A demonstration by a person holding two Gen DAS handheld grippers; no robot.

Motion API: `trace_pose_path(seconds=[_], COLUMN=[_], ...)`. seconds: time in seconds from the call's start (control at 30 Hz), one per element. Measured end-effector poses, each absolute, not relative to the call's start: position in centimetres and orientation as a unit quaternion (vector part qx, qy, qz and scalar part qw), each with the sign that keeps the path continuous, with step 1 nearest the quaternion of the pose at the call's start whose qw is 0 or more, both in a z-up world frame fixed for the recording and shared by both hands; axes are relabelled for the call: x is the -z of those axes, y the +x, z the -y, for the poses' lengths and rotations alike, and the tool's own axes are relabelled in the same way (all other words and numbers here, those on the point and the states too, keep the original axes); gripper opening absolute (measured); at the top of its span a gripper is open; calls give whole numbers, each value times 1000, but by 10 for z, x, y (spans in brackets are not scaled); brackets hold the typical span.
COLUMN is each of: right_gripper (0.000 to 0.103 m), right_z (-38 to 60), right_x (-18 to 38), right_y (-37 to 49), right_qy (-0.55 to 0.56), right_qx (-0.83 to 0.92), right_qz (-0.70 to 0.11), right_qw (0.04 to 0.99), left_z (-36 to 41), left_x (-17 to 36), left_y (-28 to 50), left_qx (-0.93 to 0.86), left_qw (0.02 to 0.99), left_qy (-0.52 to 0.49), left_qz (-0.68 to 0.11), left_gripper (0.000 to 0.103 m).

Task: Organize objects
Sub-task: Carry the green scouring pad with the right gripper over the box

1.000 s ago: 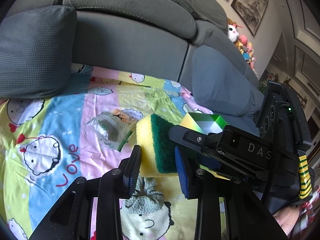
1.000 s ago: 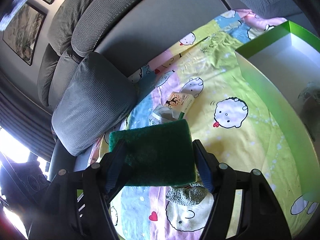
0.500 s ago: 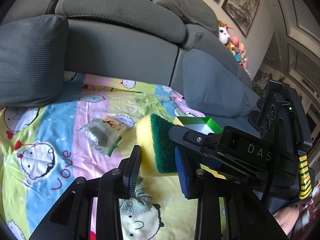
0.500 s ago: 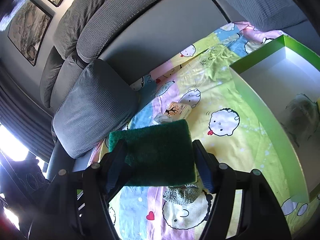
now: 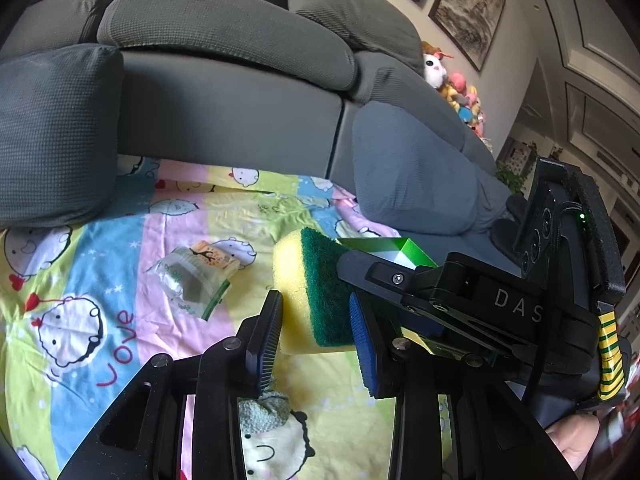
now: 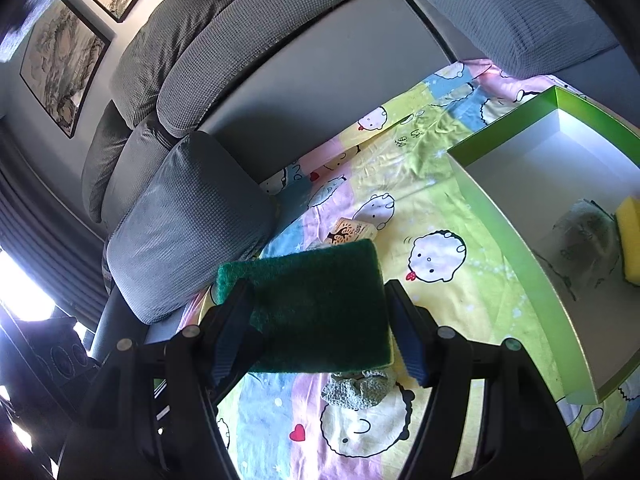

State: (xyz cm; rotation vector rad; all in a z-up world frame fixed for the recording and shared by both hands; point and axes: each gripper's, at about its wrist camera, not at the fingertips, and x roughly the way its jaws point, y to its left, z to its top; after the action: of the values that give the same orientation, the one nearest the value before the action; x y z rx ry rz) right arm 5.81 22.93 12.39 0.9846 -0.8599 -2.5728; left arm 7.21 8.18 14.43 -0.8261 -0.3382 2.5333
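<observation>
Grey sofa (image 5: 224,120), cartoon-print sheet (image 5: 120,280) | left claw (image 5: 316,320), right claw (image 6: 320,320): both pinching yellow-green scouring sponge (image 5: 312,292) | green-rimmed box (image 6: 516,240) right of right claw

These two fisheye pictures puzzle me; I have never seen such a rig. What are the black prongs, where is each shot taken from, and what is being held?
No robot here: a person carries a two-finger gripper in each hand, and each gripper has a camera looking along its fingers. One picture looks out from the left gripper, the other from the right gripper. Both are clamped on the same yellow-and-green sponge, the left across its thickness and the right across its width. Below is a cartoon-print sheet spread on a grey sofa. A snack packet and a crumpled grey-green cloth lie on the sheet. The green box already holds another sponge.
</observation>
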Motion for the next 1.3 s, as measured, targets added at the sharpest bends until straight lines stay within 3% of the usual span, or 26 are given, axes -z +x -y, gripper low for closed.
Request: trace_pose_path(seconds=[0.63,1.3], right_gripper=[67,67], right_z=[-260,-346], right_x=[-131,-113], right_y=[73,81], right_qy=[309,279], right_qx=[893,878], right_qz=[308,387], right_qw=[109,29], left_z=[-118,-212], left_x=[-155,-150], left_y=[72,44], left_qx=[-918,-888], left_qw=[253,321], left_qy=[-291,-328], left_qz=[94,14], left_gripper=[35,35])
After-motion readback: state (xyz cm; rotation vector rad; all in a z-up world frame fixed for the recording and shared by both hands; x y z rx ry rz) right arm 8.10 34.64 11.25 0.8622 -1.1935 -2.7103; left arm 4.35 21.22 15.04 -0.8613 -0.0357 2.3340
